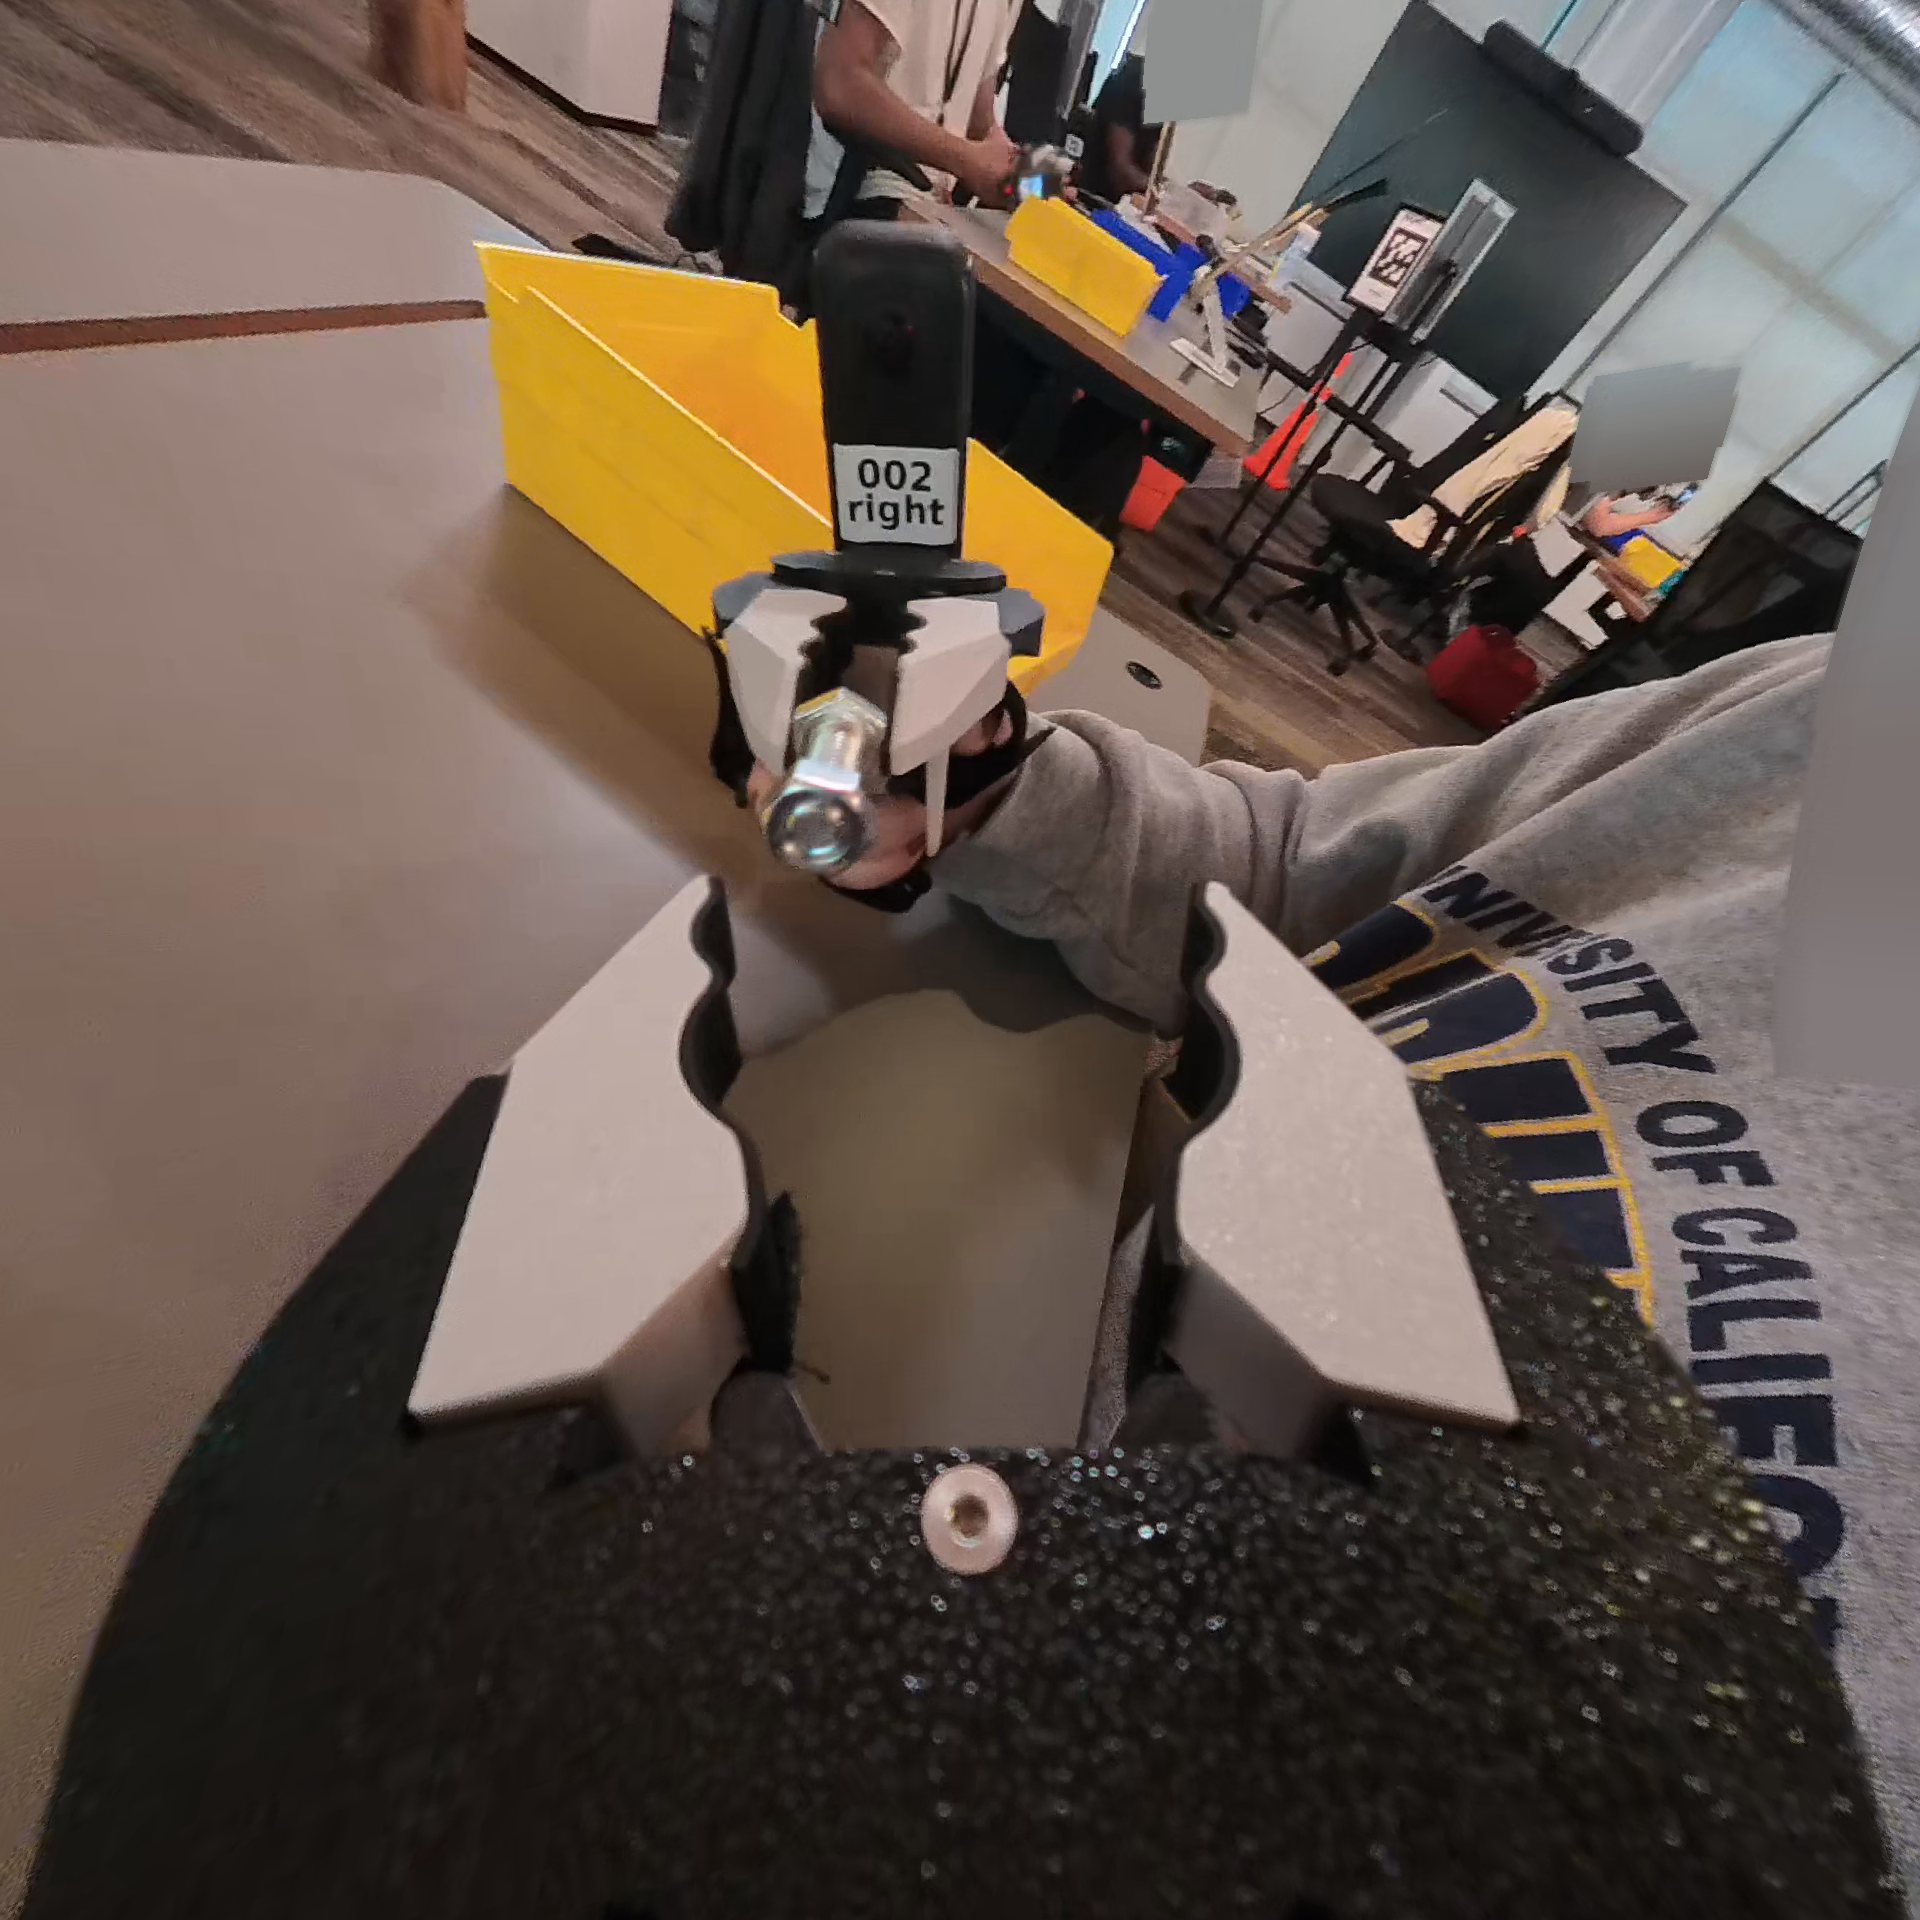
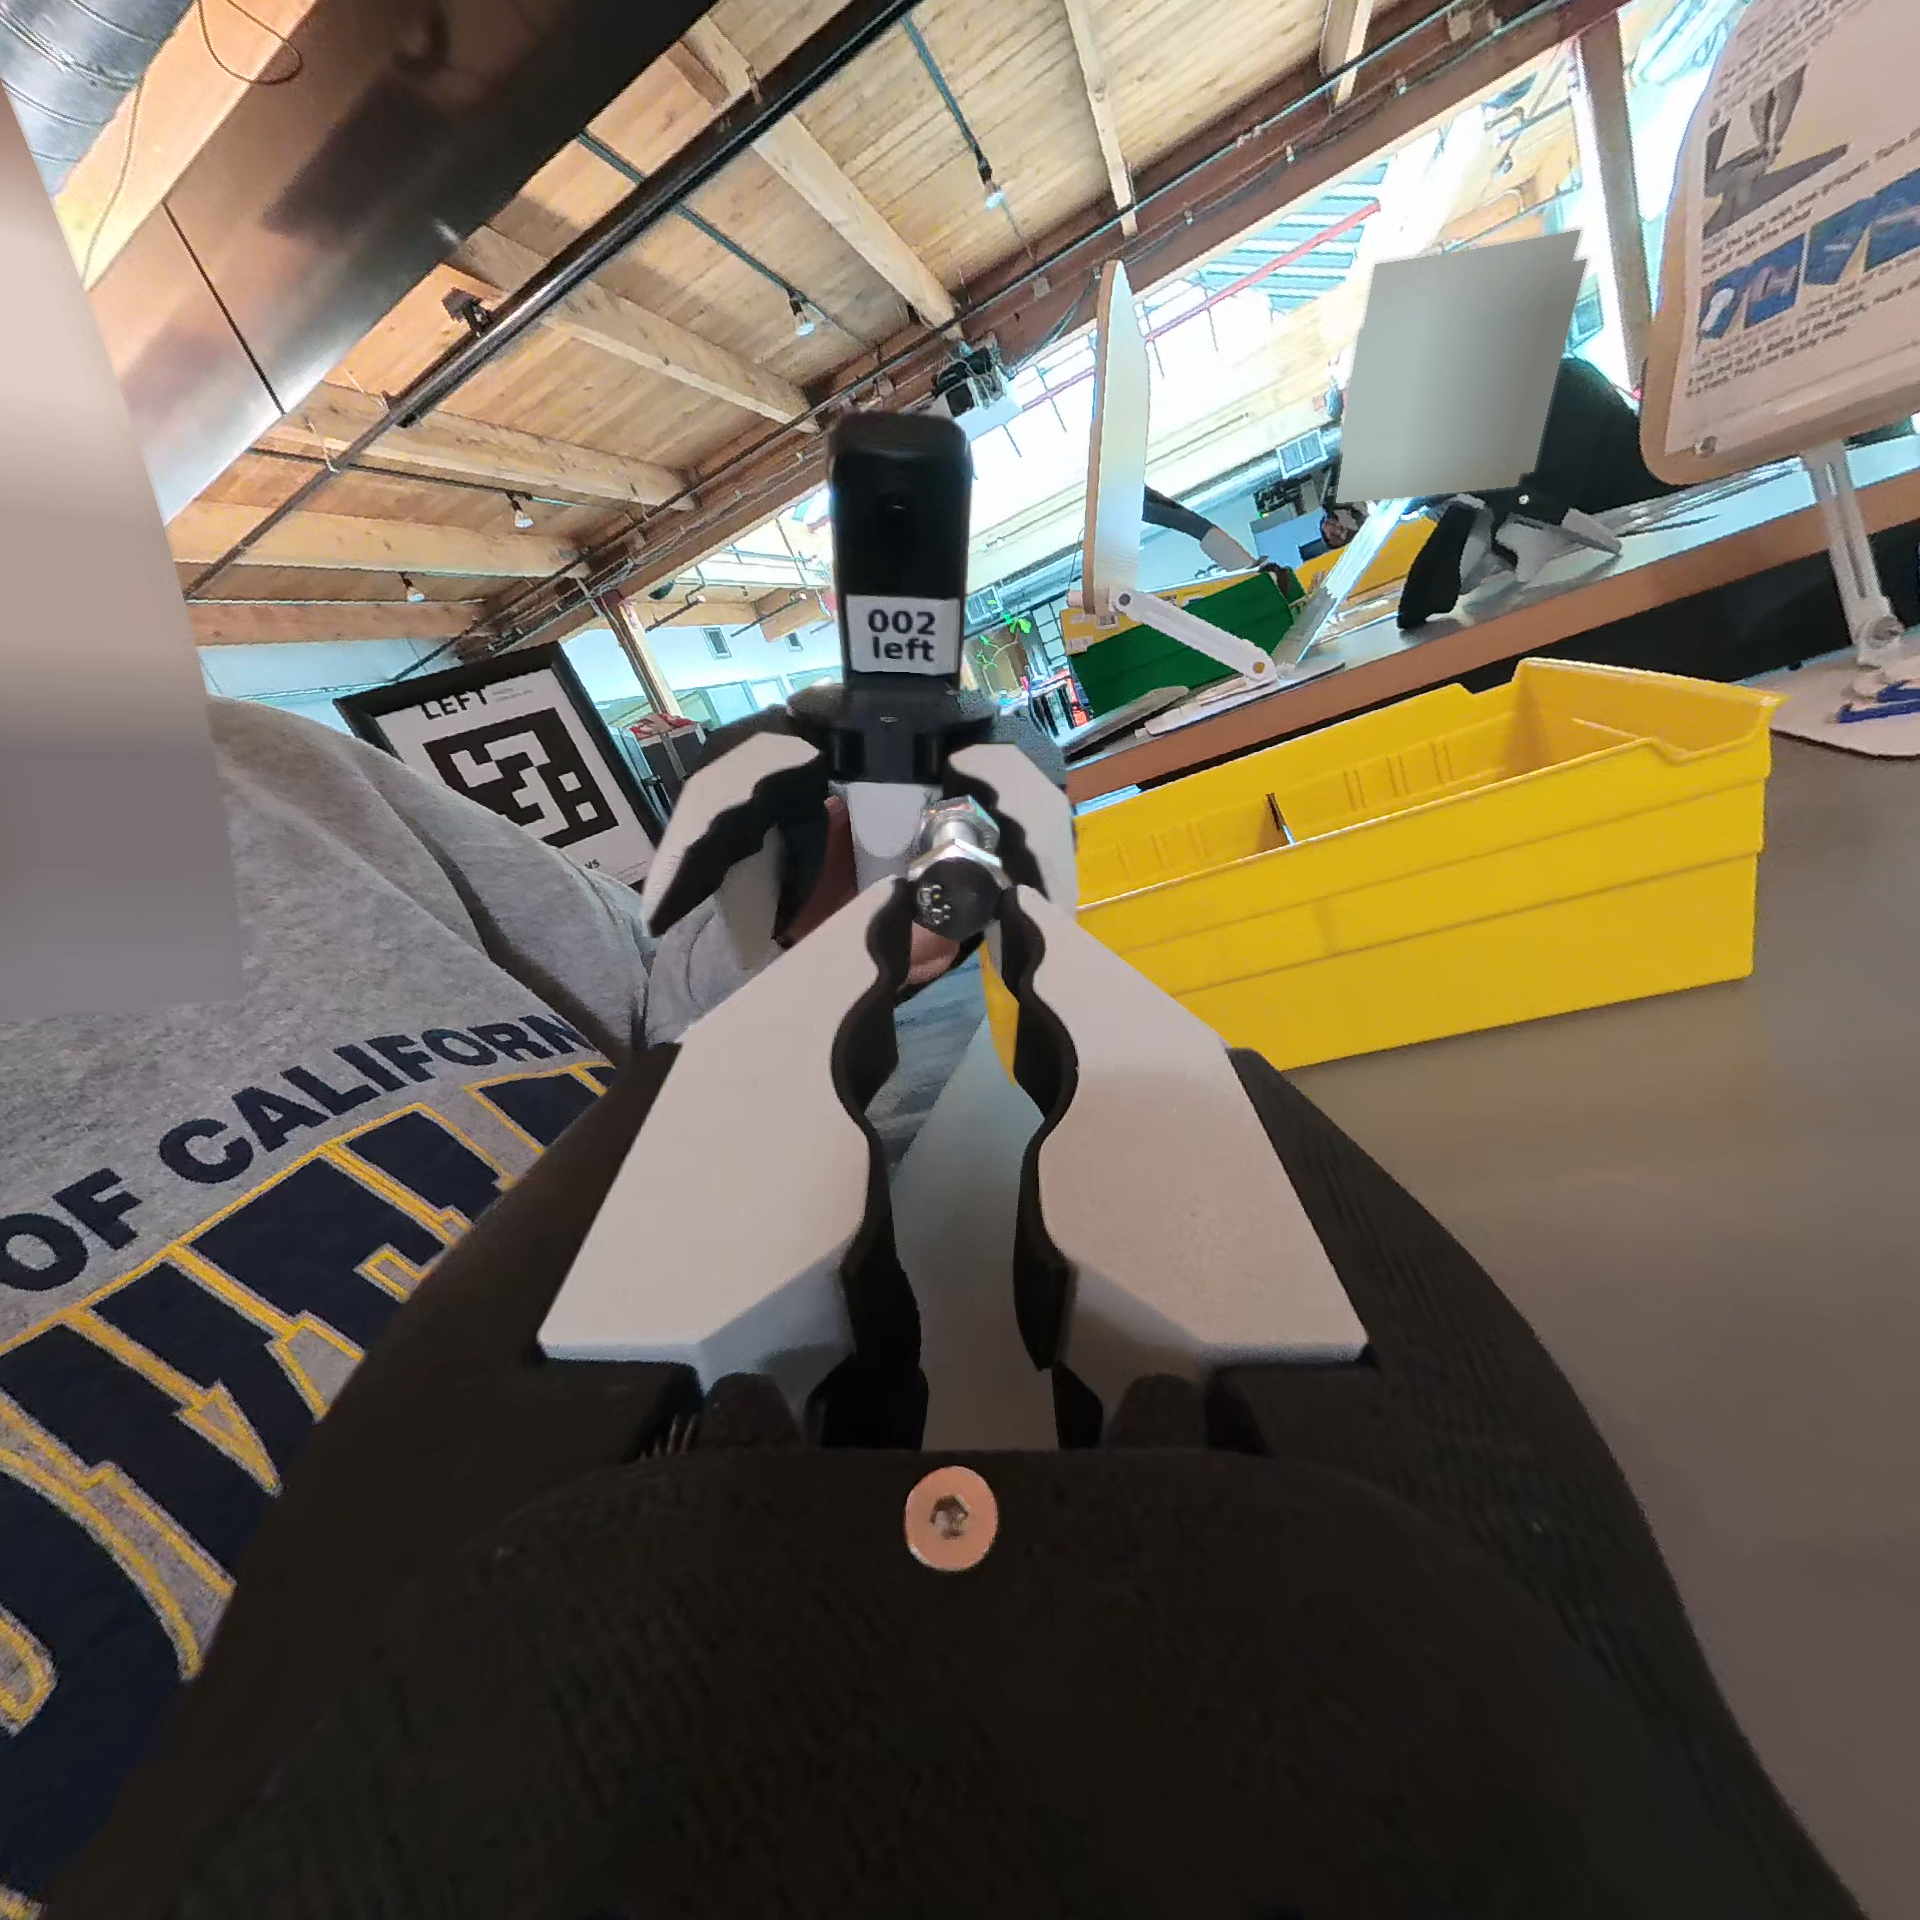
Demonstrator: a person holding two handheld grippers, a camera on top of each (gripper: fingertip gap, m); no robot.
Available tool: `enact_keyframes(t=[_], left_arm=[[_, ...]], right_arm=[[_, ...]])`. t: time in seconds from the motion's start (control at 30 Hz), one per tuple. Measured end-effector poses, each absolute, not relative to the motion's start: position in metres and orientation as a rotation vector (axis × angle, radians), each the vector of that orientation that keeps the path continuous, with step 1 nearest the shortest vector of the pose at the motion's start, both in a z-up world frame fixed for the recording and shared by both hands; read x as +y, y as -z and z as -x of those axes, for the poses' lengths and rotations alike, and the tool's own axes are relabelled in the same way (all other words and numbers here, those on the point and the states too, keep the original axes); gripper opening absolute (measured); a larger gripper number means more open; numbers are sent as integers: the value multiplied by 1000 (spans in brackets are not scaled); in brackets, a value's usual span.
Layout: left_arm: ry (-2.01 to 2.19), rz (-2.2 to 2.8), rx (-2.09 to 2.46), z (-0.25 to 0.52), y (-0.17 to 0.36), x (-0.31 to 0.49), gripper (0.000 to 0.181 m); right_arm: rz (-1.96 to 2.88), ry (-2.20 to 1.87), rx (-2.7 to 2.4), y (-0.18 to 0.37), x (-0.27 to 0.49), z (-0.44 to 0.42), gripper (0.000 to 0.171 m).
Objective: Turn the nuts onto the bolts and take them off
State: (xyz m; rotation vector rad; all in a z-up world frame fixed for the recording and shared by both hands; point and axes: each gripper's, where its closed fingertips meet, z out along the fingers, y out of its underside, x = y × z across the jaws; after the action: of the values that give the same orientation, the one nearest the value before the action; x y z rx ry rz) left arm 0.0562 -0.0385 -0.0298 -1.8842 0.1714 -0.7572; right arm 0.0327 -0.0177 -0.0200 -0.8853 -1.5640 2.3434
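My right gripper point(image 2: 951, 904) is shut on the hex head of a silver bolt point(image 2: 948, 891), held in the air. A nut point(image 2: 958, 823) sits on the shaft beyond the head. In the left wrist view the right gripper point(image 1: 842, 743) points the bolt point(image 1: 836, 727) at me, with the nut point(image 1: 819, 823) on its near end. My left gripper point(image 1: 961, 935) is open wide and empty, with the nut a short way ahead of its fingertips and apart from them. The left gripper also shows in the right wrist view point(image 2: 857, 883), with its jaws spread.
A yellow divided bin point(image 1: 644, 416) point(image 2: 1455, 883) stands on the brown table point(image 1: 260, 727) point(image 2: 1662, 1247) behind the grippers. The person's grey sweatshirt point(image 1: 1558, 935) point(image 2: 312, 1143) is close by. A framed marker board point(image 2: 499, 769) and an instruction sheet on a stand point(image 2: 1808, 208) are nearby. Only a small space, under 4 cm, lies between the two pairs of fingers.
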Motion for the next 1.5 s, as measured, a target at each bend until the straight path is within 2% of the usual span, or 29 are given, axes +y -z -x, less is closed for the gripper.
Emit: enact_keyframes(t=[0.2, 0.3, 0.4, 0.57, 0.77, 0.83, 0.97, 1.13, 1.23, 1.37, 1.5], left_arm=[[715, 1847, 210, -58, 16, -36, 89], [727, 1789, 233, -61, 2, -37, 85], [608, 1866, 202, -48, 14, -36, 86], [721, 1925, 175, -57, 29, -41, 84], [674, 1870, 222, -60, 14, -37, 90], [688, 1804, 250, -63, 0, -39, 84], [592, 1890, 182, -46, 15, -38, 86], [778, 1935, 165, -62, 31, -43, 87], [747, 1908, 182, -62, 23, -41, 91], [723, 1782, 210, -60, -7, -40, 87], [681, 1893, 94, -44, 13, -40, 90]], right_arm=[[913, -2326, -1602, 29, -22, -29, 15], [921, -2289, -1651, 36, -26, -28, 15], [887, -2336, -1618, 29, -26, -32, 15], [872, -2362, -1550, 21, -18, -33, 15], [881, -2354, -1585, 28, -22, -32, 15], [889, -2325, -1612, 32, -24, -30, 15], [860, -2358, -1584, 25, -22, -34, 15], [866, -2356, -1559, 24, -19, -33, 15], [879, -2349, -1577, 28, -21, -31, 15], [882, -2316, -1639, 36, -28, -31, 15], [854, -2334, -1605, 29, -26, -33, 15]])
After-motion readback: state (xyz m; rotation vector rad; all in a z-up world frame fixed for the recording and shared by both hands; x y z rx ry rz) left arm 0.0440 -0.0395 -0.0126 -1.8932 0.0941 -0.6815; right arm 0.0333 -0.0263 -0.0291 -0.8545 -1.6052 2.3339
